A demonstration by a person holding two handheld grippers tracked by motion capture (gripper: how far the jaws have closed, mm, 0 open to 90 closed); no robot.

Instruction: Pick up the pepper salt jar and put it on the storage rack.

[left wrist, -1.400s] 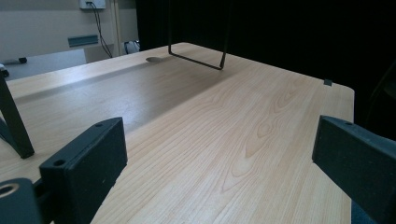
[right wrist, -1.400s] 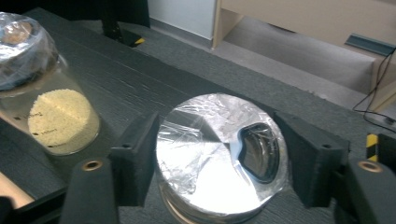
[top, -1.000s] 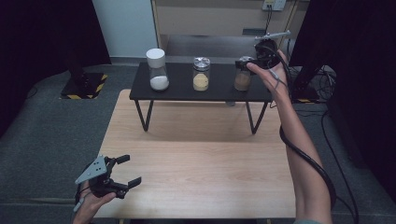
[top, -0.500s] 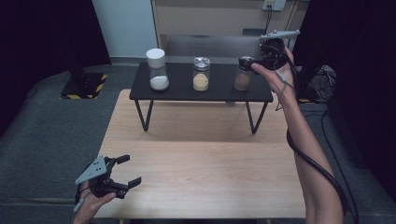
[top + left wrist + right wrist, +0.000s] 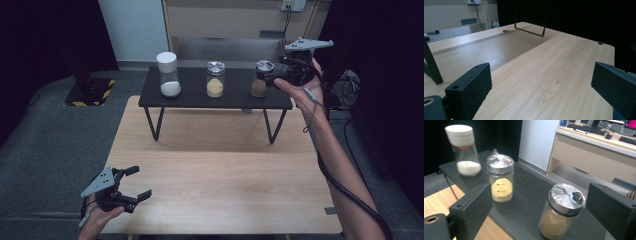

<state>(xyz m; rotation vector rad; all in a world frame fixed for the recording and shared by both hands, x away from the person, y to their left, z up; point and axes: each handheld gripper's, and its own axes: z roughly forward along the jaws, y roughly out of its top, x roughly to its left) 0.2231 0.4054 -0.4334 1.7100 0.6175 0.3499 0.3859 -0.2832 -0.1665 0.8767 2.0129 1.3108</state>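
The glass jar (image 5: 560, 216) has a shiny metal lid; the shelf (image 5: 529, 195) is matt black, the table (image 5: 220, 175) pale wood.

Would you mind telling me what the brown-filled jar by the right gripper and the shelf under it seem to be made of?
The brown-filled jar looks like clear glass, its powder showing through; its lid appears shiny metal, mirroring light. The shelf looks like matte black painted wood, faintly grained, though that is uncertain.

A jar of white powder (image 5: 168, 75) stands near the left end of the black shelf (image 5: 200, 99). A jar of yellow powder (image 5: 215, 79) stands in the middle, well apart.
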